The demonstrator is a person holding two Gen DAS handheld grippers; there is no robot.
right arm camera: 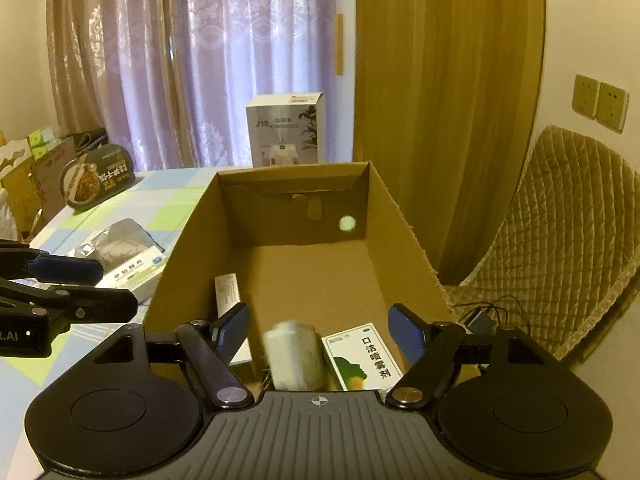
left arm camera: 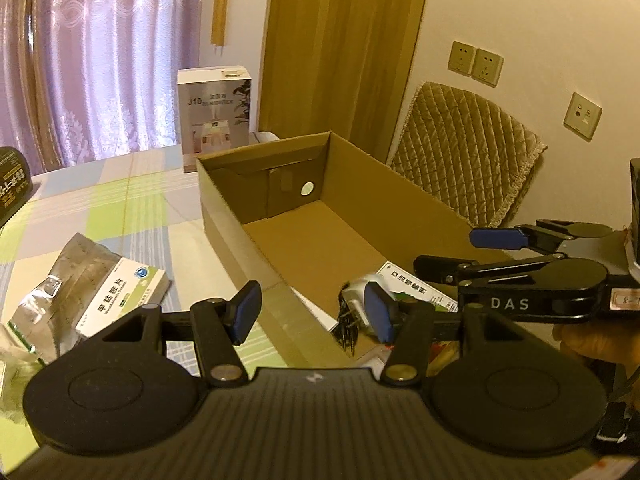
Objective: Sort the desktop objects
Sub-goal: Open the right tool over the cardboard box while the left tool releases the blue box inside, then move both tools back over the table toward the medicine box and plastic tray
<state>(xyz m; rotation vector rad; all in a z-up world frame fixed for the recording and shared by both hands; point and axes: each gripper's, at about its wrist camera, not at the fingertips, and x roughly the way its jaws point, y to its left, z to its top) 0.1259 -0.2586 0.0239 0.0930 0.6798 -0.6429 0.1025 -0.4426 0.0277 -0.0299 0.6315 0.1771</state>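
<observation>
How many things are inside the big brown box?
3 show. A white charger lies near the front of the cardboard box, a green and white medicine box sits right of it, and a thin white box leans by the left wall. More may be hidden.

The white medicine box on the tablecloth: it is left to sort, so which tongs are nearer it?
Left. The left tongs hover just right of the white medicine box; the right tongs are over the cardboard box, beyond its wall.
</observation>
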